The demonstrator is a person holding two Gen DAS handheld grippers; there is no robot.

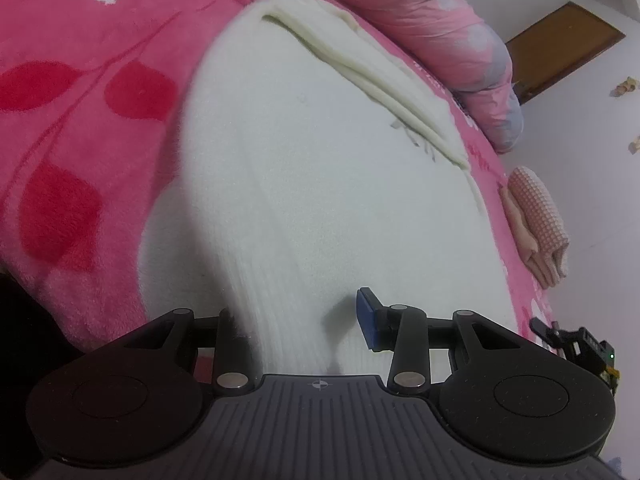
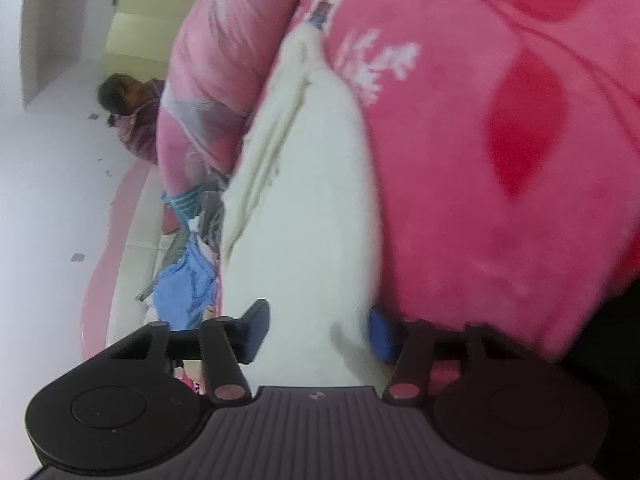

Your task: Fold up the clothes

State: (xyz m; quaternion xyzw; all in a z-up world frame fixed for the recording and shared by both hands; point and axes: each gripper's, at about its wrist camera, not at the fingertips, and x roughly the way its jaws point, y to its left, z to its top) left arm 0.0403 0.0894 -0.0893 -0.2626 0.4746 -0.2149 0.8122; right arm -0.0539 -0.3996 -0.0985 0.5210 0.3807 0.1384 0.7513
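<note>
White garment (image 1: 304, 168) lies flat on pink blanket (image 1: 80, 120), filling centre. Quilt (image 1: 452, 28) borders its 1 o'clock edge; folded checked cloth (image 1: 540, 220) sits at 3 o'clock near the bed edge. Left gripper (image 1: 300, 320) and right gripper (image 2: 316, 328) both spread wide over the garment hem, holding nothing. Clothes pile (image 2: 188, 280) at right view's 9 o'clock.

White fleece garment (image 1: 304, 184) was cream-white, faintly ribbed, with yellowish folded edge. Blanket (image 1: 80, 120) was hot pink with red leaf shapes, darker pink stems, white sprig print. Quilt roll (image 1: 440, 32) was pale pink with grey-lilac patches. Folded cloth (image 1: 540, 216) was peach-pink waffle check. Door (image 1: 564, 44) was brown. Left gripper (image 1: 304, 320) was black, with 1 blue pad showing. Right gripper (image 2: 320, 332) was black, blue pad on 1 finger. Crumpled cloth (image 2: 184, 292) was blue. Floor (image 2: 52, 200) was white
</note>
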